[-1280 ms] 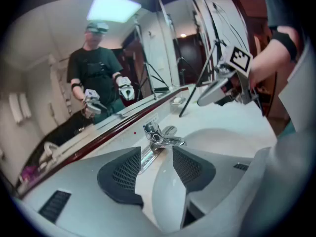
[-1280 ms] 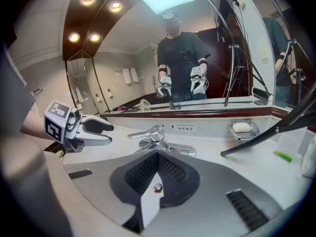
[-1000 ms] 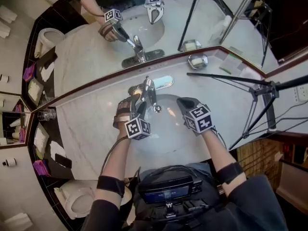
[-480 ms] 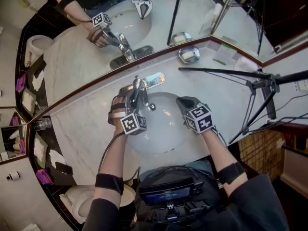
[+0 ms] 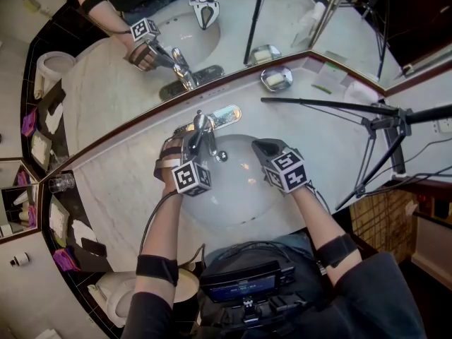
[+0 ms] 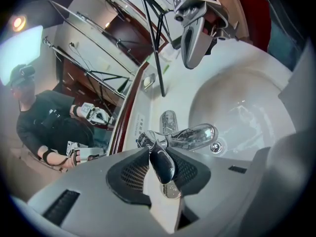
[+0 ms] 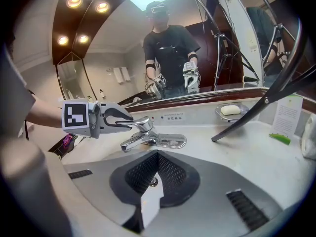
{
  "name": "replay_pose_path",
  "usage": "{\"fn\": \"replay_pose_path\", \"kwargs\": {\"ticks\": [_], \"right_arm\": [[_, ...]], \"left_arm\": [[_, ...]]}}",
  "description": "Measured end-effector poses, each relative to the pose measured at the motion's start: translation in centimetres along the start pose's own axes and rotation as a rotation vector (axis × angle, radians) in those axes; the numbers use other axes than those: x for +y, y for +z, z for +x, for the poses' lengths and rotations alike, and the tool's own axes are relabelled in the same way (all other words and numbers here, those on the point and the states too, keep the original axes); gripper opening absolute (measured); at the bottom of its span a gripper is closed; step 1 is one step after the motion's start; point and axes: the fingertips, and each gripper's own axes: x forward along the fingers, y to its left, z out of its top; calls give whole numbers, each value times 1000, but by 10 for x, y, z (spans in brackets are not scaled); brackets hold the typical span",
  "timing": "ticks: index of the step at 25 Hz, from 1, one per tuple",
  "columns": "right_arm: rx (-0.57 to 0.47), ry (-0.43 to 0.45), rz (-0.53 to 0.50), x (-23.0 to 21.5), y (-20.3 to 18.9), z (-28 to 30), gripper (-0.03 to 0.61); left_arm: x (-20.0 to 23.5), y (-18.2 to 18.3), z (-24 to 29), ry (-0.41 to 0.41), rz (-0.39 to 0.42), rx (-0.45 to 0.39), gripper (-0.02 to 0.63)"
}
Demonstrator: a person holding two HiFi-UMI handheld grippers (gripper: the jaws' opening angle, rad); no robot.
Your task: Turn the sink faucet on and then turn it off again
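Note:
The chrome faucet (image 5: 205, 131) stands at the back of the white sink basin (image 5: 244, 189). My left gripper (image 5: 195, 134) reaches in from the left; its jaws have just been closing and now sit on the faucet handle (image 6: 162, 163), one pad on each side. From the right gripper view, the left gripper (image 7: 129, 121) clasps the handle (image 7: 138, 124) from above and below. No stream shows under the spout (image 7: 129, 143). My right gripper (image 5: 260, 147) hovers over the right of the basin, shut and empty; it is also in the left gripper view (image 6: 193, 58).
A soap dish (image 5: 277, 80) with a white bar sits on the counter at back right. A black tripod leg (image 5: 325, 106) slants across the counter's right side. The mirror (image 5: 141, 55) rises just behind the faucet. A glass (image 5: 62, 183) stands far left.
The left gripper has moved a little closer in on the faucet and its jaws have closed onto the handle. The right gripper has stayed about where it was.

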Motion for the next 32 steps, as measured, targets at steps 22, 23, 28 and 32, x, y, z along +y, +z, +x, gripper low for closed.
{"fn": "replay_pose_path", "kwargs": {"ticks": [22,23,28,32], "right_arm": [[-5,26,-6,9,8,9,23],[-5,26,-6,10,8,9,23],[-6,30,-9,11,9,10,23],[-6,34,-12,13,12,8,23]], "left_arm": [[18,8,13,-294,47,-14,106],[18,8,13,-293,42,-15,104],[18,7,13,-286,5,-8,104],[17,6,13,-270,-3,1,104]]}}
